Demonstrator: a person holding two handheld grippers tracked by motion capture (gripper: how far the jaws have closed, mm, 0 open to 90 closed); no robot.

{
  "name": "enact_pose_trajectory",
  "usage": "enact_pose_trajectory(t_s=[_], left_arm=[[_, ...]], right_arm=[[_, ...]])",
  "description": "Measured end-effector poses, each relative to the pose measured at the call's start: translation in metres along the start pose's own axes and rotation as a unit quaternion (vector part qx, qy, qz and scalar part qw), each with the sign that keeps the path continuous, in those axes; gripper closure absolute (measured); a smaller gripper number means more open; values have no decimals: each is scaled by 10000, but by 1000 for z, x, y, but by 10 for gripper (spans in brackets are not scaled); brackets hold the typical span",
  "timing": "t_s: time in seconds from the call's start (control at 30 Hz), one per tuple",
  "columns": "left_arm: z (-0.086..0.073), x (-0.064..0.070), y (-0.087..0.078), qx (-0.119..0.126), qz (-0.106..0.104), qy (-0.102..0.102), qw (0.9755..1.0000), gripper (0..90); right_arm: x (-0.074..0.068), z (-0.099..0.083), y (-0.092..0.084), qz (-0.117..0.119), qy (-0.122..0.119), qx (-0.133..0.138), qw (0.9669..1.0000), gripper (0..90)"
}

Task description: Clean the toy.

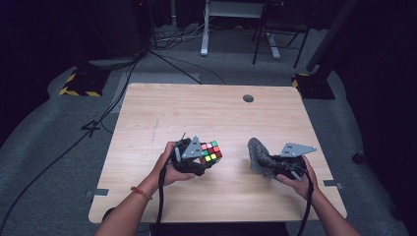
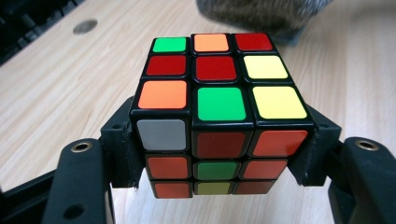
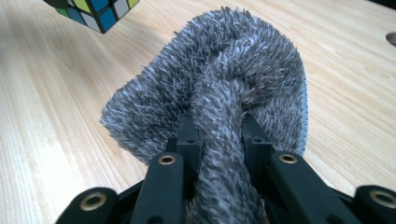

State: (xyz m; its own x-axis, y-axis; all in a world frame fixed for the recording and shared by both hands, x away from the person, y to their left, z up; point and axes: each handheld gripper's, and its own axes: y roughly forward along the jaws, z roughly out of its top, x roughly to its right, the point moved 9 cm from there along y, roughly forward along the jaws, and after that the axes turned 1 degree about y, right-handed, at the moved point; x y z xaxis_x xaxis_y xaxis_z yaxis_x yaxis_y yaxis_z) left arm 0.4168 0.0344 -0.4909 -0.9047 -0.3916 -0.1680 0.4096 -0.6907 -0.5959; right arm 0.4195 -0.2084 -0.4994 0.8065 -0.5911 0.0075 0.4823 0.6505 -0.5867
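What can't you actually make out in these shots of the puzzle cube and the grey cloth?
- Multicoloured puzzle cube, left gripper view: its far and under faces are turned away, its side faces covered by the jaws.
- Fluffy grey microfibre cloth, right gripper view: the pinched fold runs off the bottom edge.
- Left gripper, high view: its grey plate hides the jaws.

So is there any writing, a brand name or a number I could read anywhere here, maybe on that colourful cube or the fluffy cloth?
None: no readable word, number or sign stands anywhere.
Puzzle cube, clamped in the left gripper: plain coloured stickers, no logo.
Grey fluffy cloth, pinched in the right gripper: no tag or label.
Wooden table: bare grain, no print.
Yellow-and-black striped stand base on the floor: warning stripes, no text.
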Motion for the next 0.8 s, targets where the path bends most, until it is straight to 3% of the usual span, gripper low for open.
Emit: enact_pose_trajectory(t_s=[0.37, 0.63, 0.8], left_arm=[[-37, -7, 5, -358, -186, -360, 9985, 330], [-52, -6, 17, -651, -413, -412, 9962, 328], [-58, -7, 19, -757, -281, -377, 9960, 322]], right_arm=[[5, -29, 14, -128, -118, -712, 9973, 706], [9, -44, 17, -45, 75, -658, 9978, 634], [11, -47, 18, -66, 142, -665, 9977, 561]])
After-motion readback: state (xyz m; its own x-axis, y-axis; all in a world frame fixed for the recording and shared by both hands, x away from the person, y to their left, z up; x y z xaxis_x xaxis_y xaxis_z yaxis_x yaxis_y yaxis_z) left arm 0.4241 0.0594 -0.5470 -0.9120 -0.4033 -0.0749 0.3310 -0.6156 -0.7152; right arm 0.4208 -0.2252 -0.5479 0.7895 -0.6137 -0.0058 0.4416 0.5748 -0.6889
